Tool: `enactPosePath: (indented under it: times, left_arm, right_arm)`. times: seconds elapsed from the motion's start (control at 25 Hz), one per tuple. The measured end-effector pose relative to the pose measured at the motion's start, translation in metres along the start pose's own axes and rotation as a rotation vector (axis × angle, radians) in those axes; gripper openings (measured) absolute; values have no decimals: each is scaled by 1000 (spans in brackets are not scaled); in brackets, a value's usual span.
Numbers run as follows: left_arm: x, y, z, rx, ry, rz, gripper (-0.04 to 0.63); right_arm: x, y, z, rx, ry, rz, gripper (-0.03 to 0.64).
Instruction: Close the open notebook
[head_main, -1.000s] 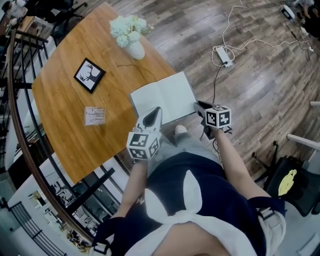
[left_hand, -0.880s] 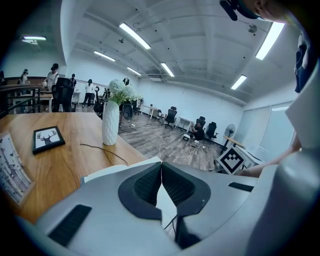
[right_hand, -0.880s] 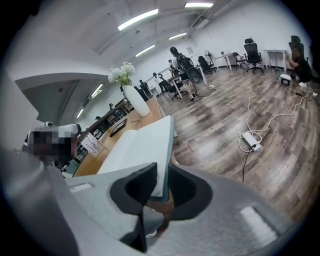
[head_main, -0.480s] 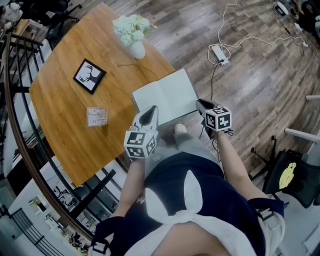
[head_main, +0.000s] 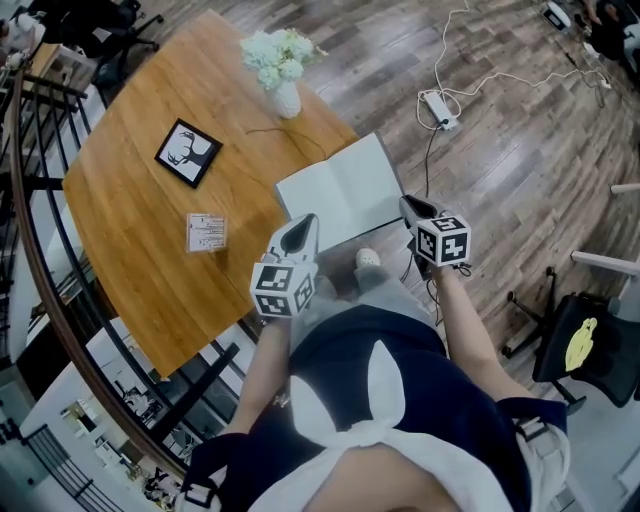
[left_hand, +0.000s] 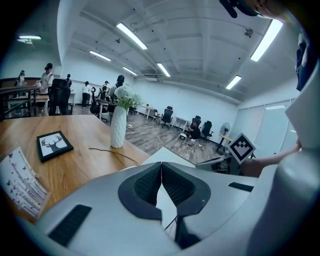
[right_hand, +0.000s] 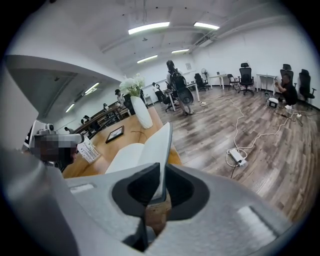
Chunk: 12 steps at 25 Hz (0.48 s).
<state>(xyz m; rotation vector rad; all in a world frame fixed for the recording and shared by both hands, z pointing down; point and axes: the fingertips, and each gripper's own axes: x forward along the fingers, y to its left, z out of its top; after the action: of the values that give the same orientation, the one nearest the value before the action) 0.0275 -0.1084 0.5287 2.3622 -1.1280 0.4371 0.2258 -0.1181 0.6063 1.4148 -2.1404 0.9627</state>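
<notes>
Open notebook (head_main: 340, 195) at the wooden table's (head_main: 130, 210) near edge: light, its cover probably thin and flexible. Right gripper (head_main: 408, 207), jaws just closed further, pinches the raised right cover's outer edge. Left gripper (head_main: 305, 223) is closed and empty.

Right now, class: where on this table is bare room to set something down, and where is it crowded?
Widest bare table: from the card to the near-left edge. A smaller patch: between framed picture and vase. Crowded: the right corner, with the notebook, left gripper and right gripper.

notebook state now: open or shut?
Open: right half of notebook raised, right gripper jaws just closed on it; left half flat on table.
</notes>
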Motion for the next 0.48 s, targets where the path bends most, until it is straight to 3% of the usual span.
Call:
enactPosePath:
  times: [0.48]
  left_arm:
    - [-38, 25, -1, 6, -17, -3, 18]
  right_arm:
    - [-11, 37, 9, -17, -60, -56, 31]
